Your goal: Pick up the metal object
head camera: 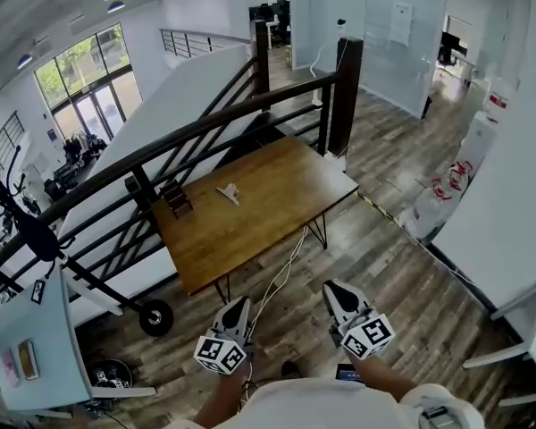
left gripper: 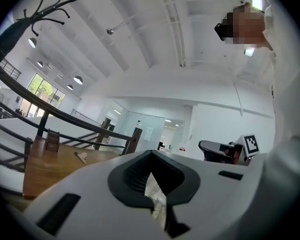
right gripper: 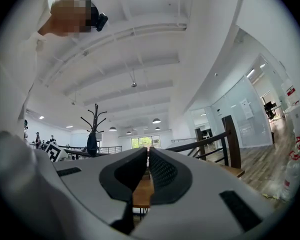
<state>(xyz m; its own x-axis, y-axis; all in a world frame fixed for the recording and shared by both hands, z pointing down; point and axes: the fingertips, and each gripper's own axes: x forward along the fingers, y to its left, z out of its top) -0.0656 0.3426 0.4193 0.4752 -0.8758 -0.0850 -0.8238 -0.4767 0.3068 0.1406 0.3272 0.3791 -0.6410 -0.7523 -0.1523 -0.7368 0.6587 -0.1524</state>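
Note:
A small pale metal object (head camera: 228, 193) lies near the middle of the wooden table (head camera: 277, 199), far ahead of both grippers. In the left gripper view the metal object (left gripper: 81, 157) is a small shape on the table (left gripper: 42, 169). My left gripper (head camera: 239, 304) hangs over the floor short of the table's near edge, its jaws shut. A pale crumpled scrap shows at their seam (left gripper: 151, 156). My right gripper (head camera: 332, 286) is level with it and to the right. Its jaws (right gripper: 147, 151) are shut with nothing between them.
A small dark wooden stand (head camera: 177, 197) sits on the table left of the metal object. A dark railing (head camera: 205, 128) runs behind the table. A white cable (head camera: 281, 275) hangs from the near edge to the floor. A coat rack (head camera: 27, 231) and white desk (head camera: 27, 347) stand at left.

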